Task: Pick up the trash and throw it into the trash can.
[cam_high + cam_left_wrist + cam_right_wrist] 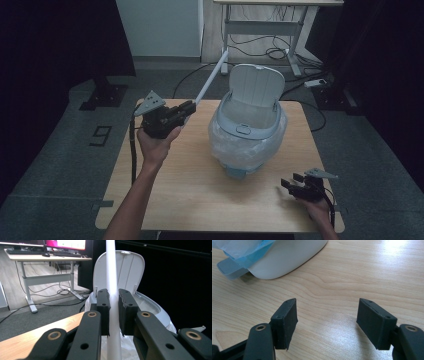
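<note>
Keep left gripper [113, 312] pinching white stick [111, 277] tight; tip it slowly into open bin [248, 131]. Right gripper [327, 323] spread, resting.

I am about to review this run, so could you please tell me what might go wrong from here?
1. The left tool grips the long white rod near one end; the free length juts past the table edge and could swing or twist in the grip.
2. The rod passes close to the bin's raised lid; a swing might knock it shut or shove the bin.
3. The right tool rests open on the table, apart from the bin, so nothing steadies it.
</note>
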